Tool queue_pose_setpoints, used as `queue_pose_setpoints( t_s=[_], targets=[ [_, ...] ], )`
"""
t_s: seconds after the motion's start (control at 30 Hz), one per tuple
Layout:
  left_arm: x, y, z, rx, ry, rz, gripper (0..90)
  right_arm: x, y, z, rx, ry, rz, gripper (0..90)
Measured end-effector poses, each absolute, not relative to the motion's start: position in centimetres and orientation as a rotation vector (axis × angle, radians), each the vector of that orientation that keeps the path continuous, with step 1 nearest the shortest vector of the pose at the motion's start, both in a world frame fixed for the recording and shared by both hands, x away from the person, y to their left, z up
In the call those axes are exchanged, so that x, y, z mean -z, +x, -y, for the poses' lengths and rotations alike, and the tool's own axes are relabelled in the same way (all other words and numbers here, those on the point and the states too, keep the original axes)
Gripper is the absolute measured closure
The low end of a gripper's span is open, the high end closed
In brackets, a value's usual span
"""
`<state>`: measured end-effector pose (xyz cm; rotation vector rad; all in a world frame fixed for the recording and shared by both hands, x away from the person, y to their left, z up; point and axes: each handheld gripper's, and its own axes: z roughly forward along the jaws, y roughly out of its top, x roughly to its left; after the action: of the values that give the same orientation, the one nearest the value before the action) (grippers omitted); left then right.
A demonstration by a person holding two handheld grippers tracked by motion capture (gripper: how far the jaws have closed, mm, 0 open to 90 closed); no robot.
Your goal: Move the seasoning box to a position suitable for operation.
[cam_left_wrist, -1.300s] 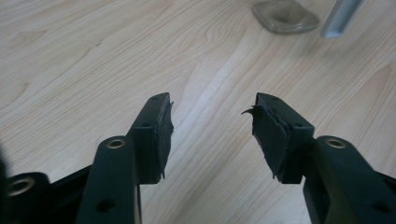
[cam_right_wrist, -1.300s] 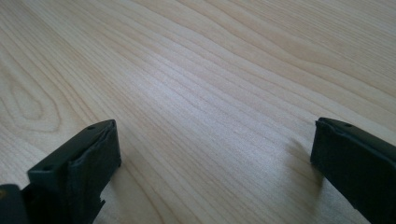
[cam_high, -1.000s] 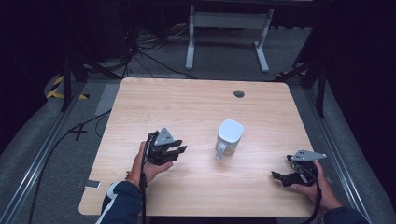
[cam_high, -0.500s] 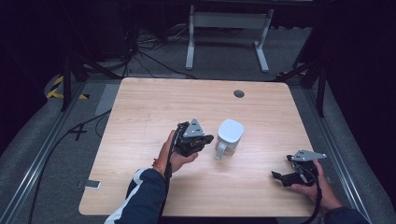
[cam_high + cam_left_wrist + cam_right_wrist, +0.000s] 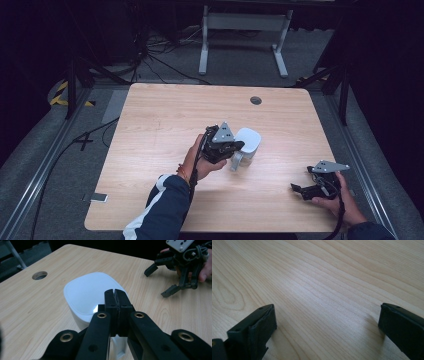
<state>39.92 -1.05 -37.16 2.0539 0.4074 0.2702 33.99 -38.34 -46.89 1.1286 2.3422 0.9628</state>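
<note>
A white mug (image 5: 246,144) is standing upside down near the middle of the wooden table (image 5: 160,130), its flat base facing up and its handle (image 5: 235,162) pointing toward the person; whatever may be under it is hidden, since the mouth is resting on the tabletop.

The left gripper (image 5: 233,148) is hovering at the mug's near side, just above the handle. In the left gripper view, its jaws are pressing flat against each other with nothing between them, and the mug (image 5: 87,295) is lying directly beyond and below the closed tips (the pale handle (image 5: 117,347) is showing under them, partly covered by the black linkage). Whether the tips are touching the mug cannot be told.

The right gripper (image 5: 298,190) is resting low near the table's right front corner, well apart from the mug. Its jaws are standing wide open, with bare wood grain (image 5: 324,290) lying between and ahead of them. In the left gripper view the same right gripper (image 5: 160,281) is appearing beyond the mug, fingers spread.

A round cable hole (image 5: 256,100) is lying in the tabletop beyond the mug. The table's far surroundings are too dark to make out.
</note>
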Motion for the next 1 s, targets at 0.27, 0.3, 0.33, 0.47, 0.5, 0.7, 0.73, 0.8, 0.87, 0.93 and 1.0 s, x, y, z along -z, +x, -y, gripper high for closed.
queue_pose_setpoints(
  t_s=[0.27, 0.3, 0.33, 0.47, 0.5, 0.7, 0.73, 0.8, 0.87, 0.93, 1.0],
  targets=[
    [37.85, 40.40, 1.59, -0.275, 2.062, -0.448, 89.5, 46.88, 33.96, 38.34, -0.963, 1.129, -2.343, 1.4],
    [37.88, 40.50, 1.52, -0.255, 2.056, -0.457, 89.5, 46.88, 33.96, 38.34, -0.963, 1.129, -2.343, 1.4],
    [37.90, 40.59, 1.47, -0.252, 2.054, -0.458, 89.5, 46.88, 33.96, 38.34, -0.963, 1.129, -2.343, 1.4],
    [37.98, 40.63, 1.43, -0.256, 2.049, -0.462, 89.6, 46.87, 33.95, 38.33, -0.964, 1.132, -2.344, 1.4],
    [38.00, 40.66, 1.45, -0.259, 2.046, -0.464, 89.6, 46.87, 33.95, 38.34, -0.964, 1.132, -2.344, 1.4],
    [37.84, 40.81, 1.66, -0.261, 2.065, -0.445, 89.5, 46.88, 33.95, 38.33, -0.964, 1.130, -2.343, 1.6],
    [37.88, 40.78, 1.65, -0.261, 2.061, -0.441, 89.6, 46.87, 33.93, 38.33, -0.965, 1.133, -2.344, 1.6],
    [37.94, 40.76, 1.56, -0.254, 2.054, -0.447, 89.6, 46.87, 33.93, 38.33, -0.965, 1.133, -2.343, 1.6],
    [37.93, 40.81, 1.46, -0.253, 2.059, -0.438, 89.6, 46.87, 33.93, 38.33, -0.965, 1.133, -2.344, 1.6],
    [37.96, 40.76, 1.47, -0.256, 2.057, -0.435, 89.6, 46.87, 33.93, 38.33, -0.964, 1.133, -2.344, 1.6],
    [37.97, 40.62, 1.51, -0.263, 2.056, -0.435, 89.6, 46.87, 33.92, 38.33, -0.964, 1.133, -2.343, 1.6]
  ],
)
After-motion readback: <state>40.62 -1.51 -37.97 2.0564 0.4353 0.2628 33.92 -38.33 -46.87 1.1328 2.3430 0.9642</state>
